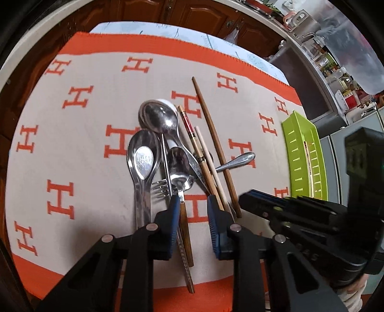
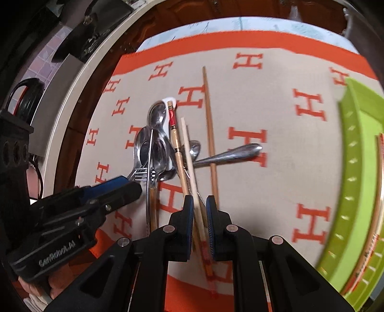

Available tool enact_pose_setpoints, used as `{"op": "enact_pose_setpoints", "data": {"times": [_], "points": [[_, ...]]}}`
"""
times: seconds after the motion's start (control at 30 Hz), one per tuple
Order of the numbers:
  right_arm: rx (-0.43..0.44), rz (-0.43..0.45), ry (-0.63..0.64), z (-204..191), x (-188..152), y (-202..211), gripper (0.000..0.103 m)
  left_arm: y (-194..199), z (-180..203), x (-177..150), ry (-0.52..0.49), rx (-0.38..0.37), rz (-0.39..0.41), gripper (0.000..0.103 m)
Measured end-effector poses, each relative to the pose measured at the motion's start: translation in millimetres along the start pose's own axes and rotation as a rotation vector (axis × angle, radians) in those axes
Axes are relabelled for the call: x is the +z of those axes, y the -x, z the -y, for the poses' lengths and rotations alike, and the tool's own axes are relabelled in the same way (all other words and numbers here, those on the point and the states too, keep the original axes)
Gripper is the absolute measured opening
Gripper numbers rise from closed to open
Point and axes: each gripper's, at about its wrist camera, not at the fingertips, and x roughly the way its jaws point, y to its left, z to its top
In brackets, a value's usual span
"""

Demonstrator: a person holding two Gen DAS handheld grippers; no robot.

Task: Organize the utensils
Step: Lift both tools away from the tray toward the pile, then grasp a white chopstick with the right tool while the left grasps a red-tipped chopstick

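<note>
The left gripper (image 1: 193, 204) points steeply down at the near end of the utensil pile (image 1: 172, 153), its blue pads (image 1: 174, 216) set narrow. A brown handle (image 1: 184, 230) and a ridged metal stick (image 1: 183, 254) run under the left pad; the gap between the pads shows bare cloth, and I cannot tell whether anything is pinched.

The right gripper (image 2: 199, 204) is also narrow, with a pale chopstick (image 2: 192, 172) passing between its pads (image 2: 188, 216); whether they press on it I cannot tell. White lettering on the left gripper's body, seen from the right wrist, reads roughly "GenRobot.AI" (image 2: 57, 254).

The pile lies mid-cloth: 2 big steel spoons (image 1: 144, 160), a fork (image 1: 160, 188), a white spoon (image 1: 165, 102) under the far steel one, a red-banded chopstick (image 1: 189, 129), a long brown chopstick (image 1: 211, 144) and a spoon handle (image 1: 237, 159) lying crosswise.

The cloth (image 1: 84, 144) is beige with orange "H" letters and an orange border. At the right stands a green slotted tray (image 1: 304, 153) with at least 1 chopstick (image 1: 308, 163) inside. Beyond are dark wood cabinets (image 1: 192, 14).
</note>
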Motion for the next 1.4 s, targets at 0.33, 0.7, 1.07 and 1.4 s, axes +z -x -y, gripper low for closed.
{"op": "enact_pose_setpoints", "data": {"times": [0.33,0.7,1.07,1.4], "points": [[-0.033,-0.077,0.046,-6,11,-38,0.011,-3,-5,0,0.031,-0.035,-0.015,0.018],[-0.044,-0.008,0.012,4,7,-22,0.006,-11,2,6,0.035,-0.060,-0.042,0.017],[-0.053,0.060,-0.094,54,-10,11,0.006,-37,23,16,0.043,-0.055,-0.088,0.017],[-0.033,0.093,-0.112,64,-24,22,0.006,-58,43,20,0.008,0.084,-0.071,0.017]]}}
